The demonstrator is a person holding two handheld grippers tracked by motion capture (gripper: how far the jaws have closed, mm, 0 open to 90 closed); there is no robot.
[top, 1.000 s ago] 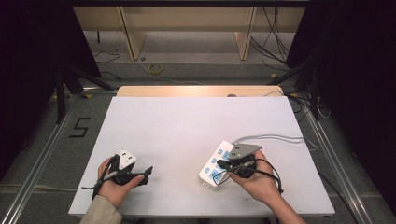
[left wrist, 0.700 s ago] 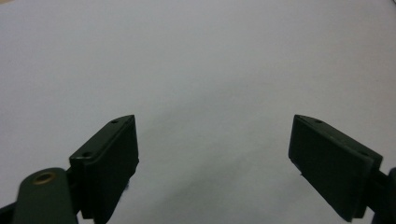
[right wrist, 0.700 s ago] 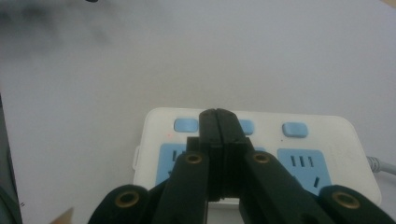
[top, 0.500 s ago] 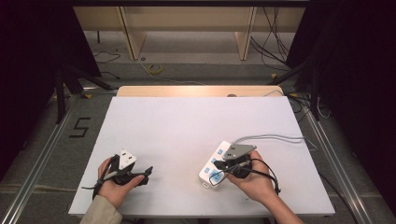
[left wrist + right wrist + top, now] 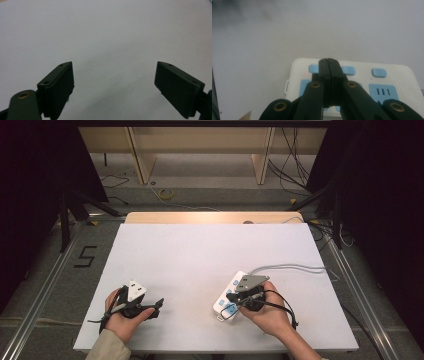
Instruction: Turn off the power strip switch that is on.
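Light is coming down pretty evenly on the white bench (image 5: 210, 260) in the high view, while everything around it is falling off into near-black on both sides. A warm bright strip is glowing along the bench's far wooden edge. Shadows under the hands are looking soft and short. In the left gripper view the left tongs (image 5: 115, 85) are sitting dark against a washed-out surface, fairly sharp. The right gripper view is looking dimmer and greyer, the right tongs (image 5: 328, 65) blurring up close, with a smudgy dark patch in the top left corner and the power strip (image 5: 392, 80) slightly soft.
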